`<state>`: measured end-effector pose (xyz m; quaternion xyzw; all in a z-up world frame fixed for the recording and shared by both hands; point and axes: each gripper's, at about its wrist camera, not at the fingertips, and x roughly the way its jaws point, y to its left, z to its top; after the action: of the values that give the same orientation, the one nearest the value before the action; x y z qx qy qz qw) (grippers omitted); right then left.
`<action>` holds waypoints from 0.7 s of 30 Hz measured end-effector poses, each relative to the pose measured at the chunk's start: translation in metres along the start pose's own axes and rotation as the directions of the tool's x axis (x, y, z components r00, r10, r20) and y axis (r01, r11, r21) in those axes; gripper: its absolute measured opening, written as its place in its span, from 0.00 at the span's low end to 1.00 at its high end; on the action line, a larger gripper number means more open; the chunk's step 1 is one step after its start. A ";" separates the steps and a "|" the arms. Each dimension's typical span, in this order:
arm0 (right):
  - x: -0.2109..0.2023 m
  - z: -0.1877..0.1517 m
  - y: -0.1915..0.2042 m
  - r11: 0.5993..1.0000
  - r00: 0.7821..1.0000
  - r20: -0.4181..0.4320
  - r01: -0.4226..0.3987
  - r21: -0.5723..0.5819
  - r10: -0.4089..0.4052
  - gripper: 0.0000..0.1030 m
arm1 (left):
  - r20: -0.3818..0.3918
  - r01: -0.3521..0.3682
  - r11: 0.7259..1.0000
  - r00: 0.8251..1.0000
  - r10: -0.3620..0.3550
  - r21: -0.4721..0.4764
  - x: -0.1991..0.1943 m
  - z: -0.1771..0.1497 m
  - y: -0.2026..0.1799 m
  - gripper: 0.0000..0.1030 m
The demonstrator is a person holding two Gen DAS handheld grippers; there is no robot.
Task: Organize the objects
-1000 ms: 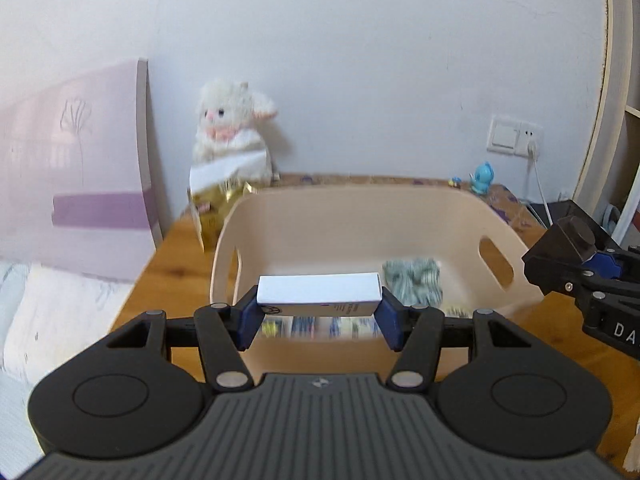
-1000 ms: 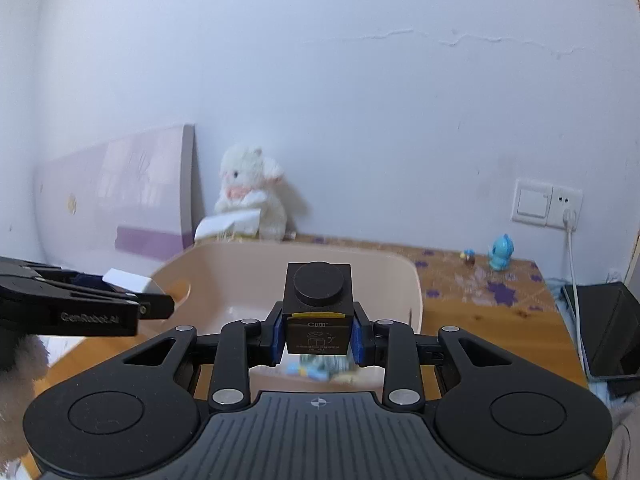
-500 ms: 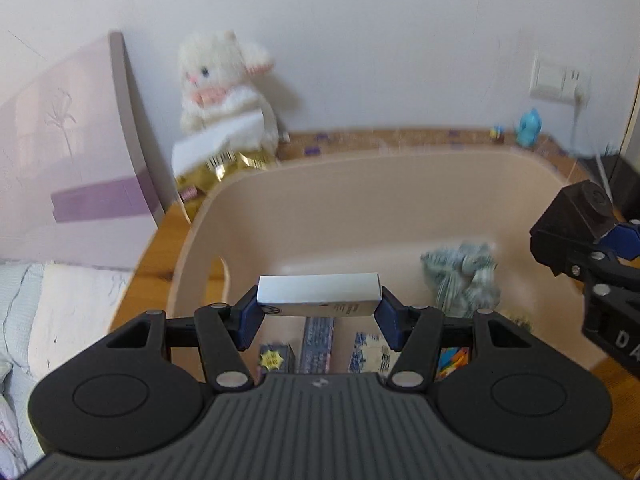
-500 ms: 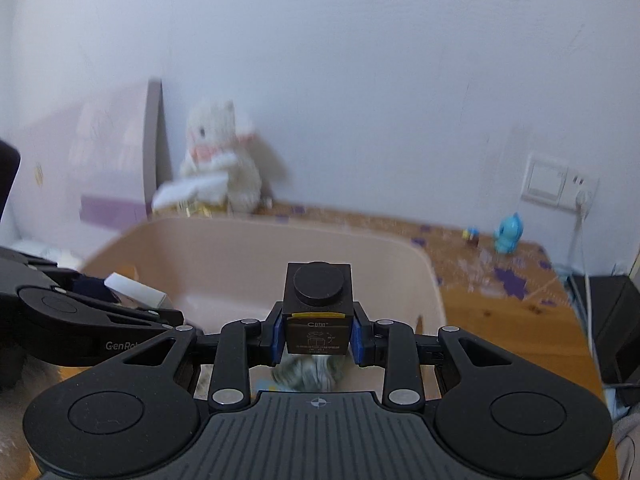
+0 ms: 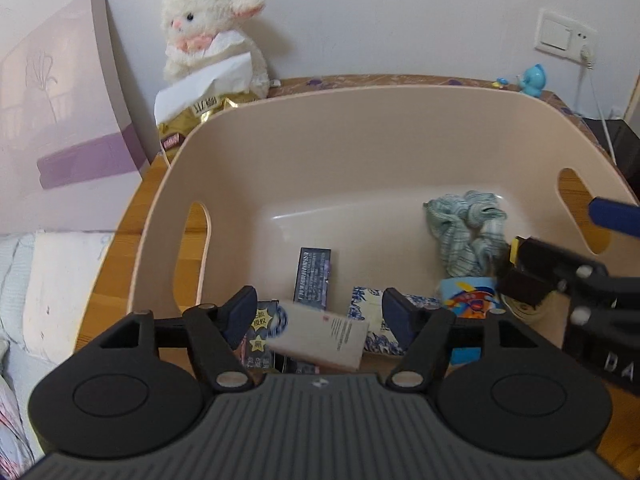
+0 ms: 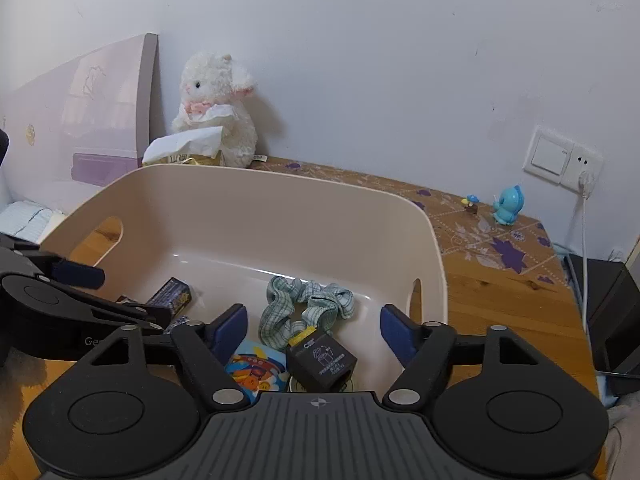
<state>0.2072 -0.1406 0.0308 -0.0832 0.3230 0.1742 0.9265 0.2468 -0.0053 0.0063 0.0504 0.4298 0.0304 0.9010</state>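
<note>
- Two hand-held grippers, left (image 5: 320,314) & right (image 6: 314,328), both spread wide, holding nothing.
- White box (image 5: 318,336) lies tilted in beige bin (image 5: 360,128).
- Black cube (image 6: 322,364) lies tilted beside checked scrunchie (image 6: 306,308).

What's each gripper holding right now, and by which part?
Nothing. The left gripper is open above the white box; the right gripper is open above the black cube. Both items are inside the beige bin.

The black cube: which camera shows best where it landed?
The right wrist view. The black cube sits whole in the beige bin, below the checked scrunchie, between the open right hand-held gripper fingers. The left wrist view shows only part, behind that gripper.
</note>
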 end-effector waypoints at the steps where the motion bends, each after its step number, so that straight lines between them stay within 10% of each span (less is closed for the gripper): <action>1: -0.004 0.000 0.000 1.000 1.000 -0.002 -0.002 0.000 0.002 0.77 | 0.010 -0.008 1.000 1.000 0.008 0.009 -0.005 -0.001 -0.002 0.76; 21: -0.102 -0.036 0.008 0.998 0.999 0.022 -0.047 0.045 0.046 1.00 | 0.192 -0.016 1.000 0.981 0.019 -0.020 -0.116 -0.056 0.006 0.85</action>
<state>0.1092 -0.1704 0.0666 -0.0525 0.3193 0.1892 0.9271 0.1306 -0.0075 0.0615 0.0487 0.3401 0.0372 0.9384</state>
